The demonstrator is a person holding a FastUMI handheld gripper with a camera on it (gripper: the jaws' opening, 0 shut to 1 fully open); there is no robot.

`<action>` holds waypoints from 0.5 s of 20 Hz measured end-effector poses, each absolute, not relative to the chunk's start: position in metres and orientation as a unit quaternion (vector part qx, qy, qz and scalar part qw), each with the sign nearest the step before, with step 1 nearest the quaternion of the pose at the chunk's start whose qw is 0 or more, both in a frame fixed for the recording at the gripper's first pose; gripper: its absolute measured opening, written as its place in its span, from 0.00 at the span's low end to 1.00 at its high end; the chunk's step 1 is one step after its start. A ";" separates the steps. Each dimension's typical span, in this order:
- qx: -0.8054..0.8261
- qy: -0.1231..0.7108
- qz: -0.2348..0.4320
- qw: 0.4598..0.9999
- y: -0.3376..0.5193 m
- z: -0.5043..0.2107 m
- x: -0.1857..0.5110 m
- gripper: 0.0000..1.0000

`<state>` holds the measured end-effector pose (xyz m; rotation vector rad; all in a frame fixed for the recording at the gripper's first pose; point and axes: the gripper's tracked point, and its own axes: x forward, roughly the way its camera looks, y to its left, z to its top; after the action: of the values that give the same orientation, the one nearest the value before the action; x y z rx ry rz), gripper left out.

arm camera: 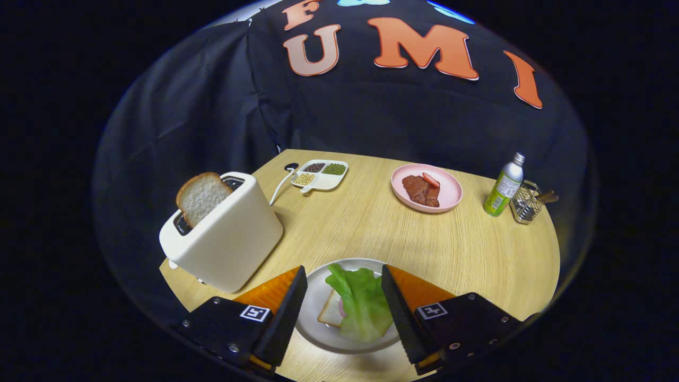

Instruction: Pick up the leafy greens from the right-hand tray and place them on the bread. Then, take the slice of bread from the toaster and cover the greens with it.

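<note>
The leafy greens (362,302) lie on a slice of bread (332,312) on a white plate (318,291), directly between my fingers. My gripper (344,278) hangs above the plate, open, with nothing held. Its black-padded fingers (289,307) stand on either side of the greens without touching them. To the left stands a white toaster (225,233) with a slice of bread (201,197) sticking up out of its slot.
A pink plate (450,197) with pieces of meat and a red slice sits beyond the fingers to the right. A divided white tray (331,182) of beans lies at the back. A green bottle (504,185) and a wire holder (526,202) stand at the far right edge.
</note>
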<state>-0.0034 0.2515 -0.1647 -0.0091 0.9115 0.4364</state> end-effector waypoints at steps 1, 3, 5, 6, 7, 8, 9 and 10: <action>-0.004 0.434 0.215 0.875 0.259 -0.155 -0.002 0.88; -0.001 0.431 0.223 0.874 0.275 -0.137 0.001 0.91; -0.003 0.434 0.227 0.872 0.291 -0.123 0.006 0.92; 0.002 0.436 0.233 0.869 0.303 -0.115 0.008 0.92; 0.011 0.440 0.239 0.865 0.314 -0.108 0.009 0.92; 0.022 0.443 0.249 0.861 0.326 -0.098 0.010 0.92; 0.031 0.446 0.255 0.857 0.339 -0.090 0.013 0.92; 0.037 0.450 0.262 0.853 0.351 -0.085 0.015 0.92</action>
<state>0.0147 0.3512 -0.0845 0.0784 0.9473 0.5519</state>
